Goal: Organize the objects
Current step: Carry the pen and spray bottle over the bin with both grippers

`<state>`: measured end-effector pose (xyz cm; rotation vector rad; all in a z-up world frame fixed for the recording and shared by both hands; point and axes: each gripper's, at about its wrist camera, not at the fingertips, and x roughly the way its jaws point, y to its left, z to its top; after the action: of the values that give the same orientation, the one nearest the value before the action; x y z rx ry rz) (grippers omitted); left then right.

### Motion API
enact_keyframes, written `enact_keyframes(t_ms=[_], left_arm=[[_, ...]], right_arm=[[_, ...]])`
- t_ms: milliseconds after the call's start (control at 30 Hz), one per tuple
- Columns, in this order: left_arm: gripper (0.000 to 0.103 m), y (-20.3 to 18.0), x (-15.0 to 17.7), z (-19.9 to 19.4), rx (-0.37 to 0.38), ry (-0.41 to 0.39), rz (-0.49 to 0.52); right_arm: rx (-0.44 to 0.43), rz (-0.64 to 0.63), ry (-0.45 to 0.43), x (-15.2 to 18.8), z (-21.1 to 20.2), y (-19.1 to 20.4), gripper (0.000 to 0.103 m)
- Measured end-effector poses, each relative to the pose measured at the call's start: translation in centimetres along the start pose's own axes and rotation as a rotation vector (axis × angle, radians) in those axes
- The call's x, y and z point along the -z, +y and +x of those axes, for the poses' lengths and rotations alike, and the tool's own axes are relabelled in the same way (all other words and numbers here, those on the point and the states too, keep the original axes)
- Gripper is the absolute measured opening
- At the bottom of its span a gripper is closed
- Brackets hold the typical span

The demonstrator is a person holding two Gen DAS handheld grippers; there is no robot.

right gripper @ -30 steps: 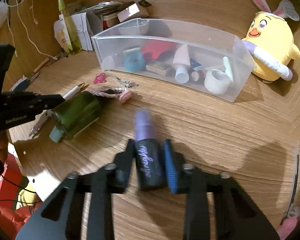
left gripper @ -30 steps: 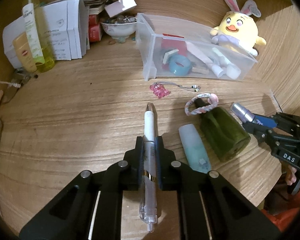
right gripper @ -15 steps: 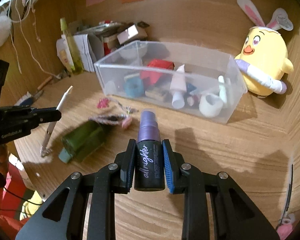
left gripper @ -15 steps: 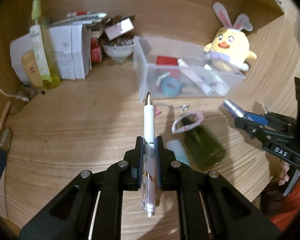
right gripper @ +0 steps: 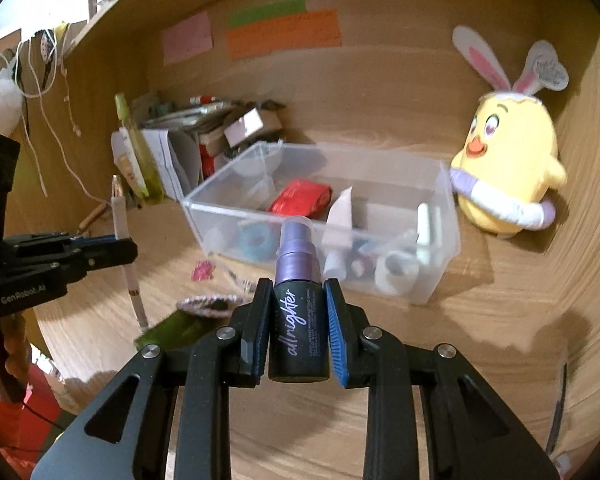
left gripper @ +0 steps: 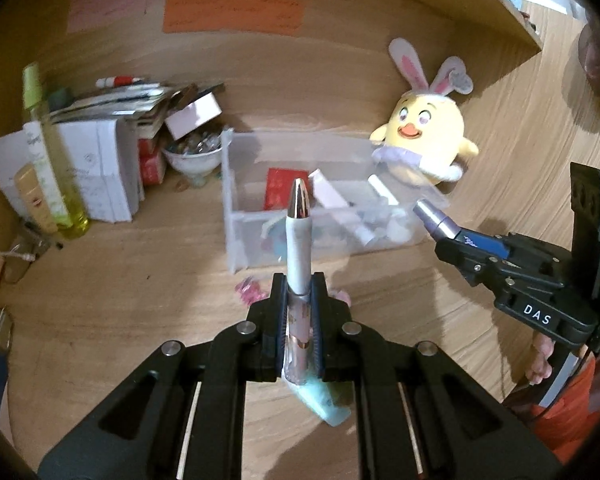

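My left gripper (left gripper: pixel 299 292) is shut on a white pen (left gripper: pixel 298 232) with a metallic tip, held above the wooden desk and pointing toward the clear plastic bin (left gripper: pixel 236 236). My right gripper (right gripper: pixel 298 308) is shut on a small black spray bottle (right gripper: pixel 299 336) with a purple top, held upright in front of the same bin (right gripper: pixel 444 248). The bin holds a red pack (right gripper: pixel 300 198), a blue tape roll (right gripper: pixel 256 242) and small tubes. Each gripper shows in the other's view: the right one (left gripper: pixel 456 240), the left one (right gripper: pixel 120 248).
A yellow chick plush (right gripper: pixel 508 168) sits right of the bin. Papers, boxes and a tall yellow-green bottle (left gripper: pixel 56 168) crowd the back left. On the desk lie a pink charm (right gripper: pixel 202 270), a braided bracelet (right gripper: pixel 208 304), a green bottle (right gripper: pixel 176 330) and a pale blue tube (left gripper: pixel 324 400).
Both grippers have risen off the desk and tilted up toward the bin, each carrying its object. The desk items now lie lower and partly hidden.
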<state>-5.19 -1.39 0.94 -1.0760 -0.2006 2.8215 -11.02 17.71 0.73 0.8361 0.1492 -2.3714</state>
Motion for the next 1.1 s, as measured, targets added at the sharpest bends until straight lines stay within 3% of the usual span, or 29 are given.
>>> enact_keyframes(t_ms=[667,1100], left_arm=[[0.010,-0.7,-6.9,2.9,0.089,-0.030,0.009],[0.010,-0.7,-12.3,4.6,0.076,-0.068,0.012]], right_arm=[[0.052,0.017,-0.035,-4.2,1.9,-3.2,0.023],[0.083,-0.003,-0.004,-6.4,5.0,-3.9,0.023]])
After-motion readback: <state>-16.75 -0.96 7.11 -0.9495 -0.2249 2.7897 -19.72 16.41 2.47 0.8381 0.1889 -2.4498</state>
